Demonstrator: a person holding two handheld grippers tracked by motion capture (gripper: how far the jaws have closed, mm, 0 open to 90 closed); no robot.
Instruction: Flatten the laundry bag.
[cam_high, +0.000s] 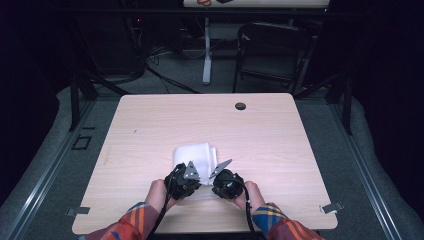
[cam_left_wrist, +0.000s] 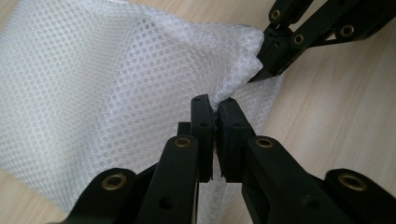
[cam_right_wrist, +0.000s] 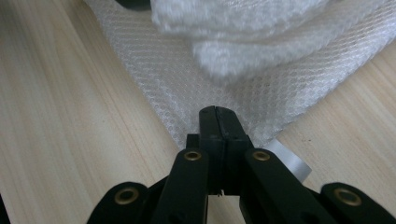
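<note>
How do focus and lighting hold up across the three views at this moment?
High view: table evenly lit, surroundings nearly black, white mesh cloth slightly washed out. Left gripper view: the cloth's weave is crisp near the left gripper, with no harsh glare. Right gripper view: mesh is sharp near the right gripper, but the bunched folds at the top are blurred.

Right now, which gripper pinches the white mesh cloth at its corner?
The right gripper, shut on a corner of the mesh cloth; the left gripper pinches a raised fold instead.
</note>
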